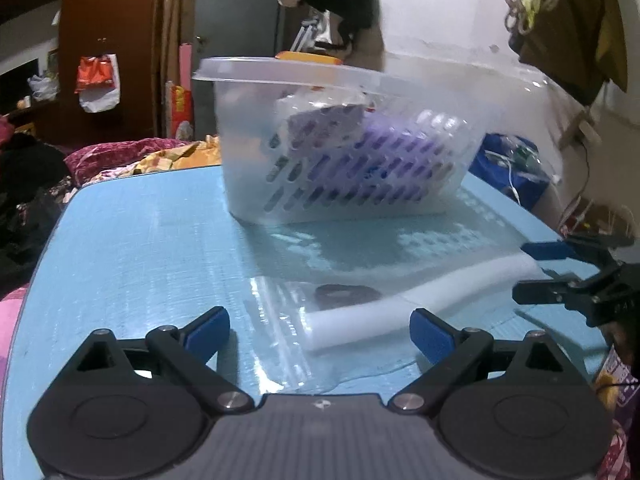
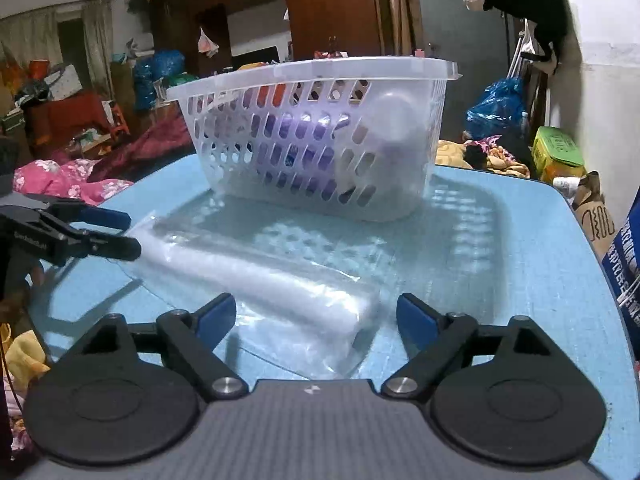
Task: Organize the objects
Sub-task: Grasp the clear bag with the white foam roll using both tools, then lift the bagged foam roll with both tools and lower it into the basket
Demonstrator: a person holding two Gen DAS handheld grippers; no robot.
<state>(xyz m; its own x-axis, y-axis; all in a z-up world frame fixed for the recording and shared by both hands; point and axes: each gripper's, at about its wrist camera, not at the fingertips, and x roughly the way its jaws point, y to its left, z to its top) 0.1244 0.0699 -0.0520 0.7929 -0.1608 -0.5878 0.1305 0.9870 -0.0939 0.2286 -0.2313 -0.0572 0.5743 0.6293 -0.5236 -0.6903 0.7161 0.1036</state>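
A white foam roll (image 1: 420, 300) (image 2: 260, 280) lies inside a clear plastic bag (image 1: 280, 348) (image 2: 320, 348) on the light blue table (image 1: 140, 260) (image 2: 520, 260). A dark ring (image 1: 344, 295) lies in the bag beside it. Behind stands a translucent slotted basket (image 1: 340, 168) (image 2: 312, 140) with purple and white items inside. My left gripper (image 1: 320, 322) (image 2: 126, 232) is open at one end of the roll. My right gripper (image 2: 316, 308) (image 1: 524, 270) is open at the other end. Neither gripper's pads press on the roll.
Bedding and pink floral cloth (image 2: 68, 180) surround the table's left side. A blue plastic bag (image 2: 496, 108), a green box (image 2: 556, 152) and a brown paper bag (image 2: 596, 216) sit past the right edge. Wardrobes stand behind.
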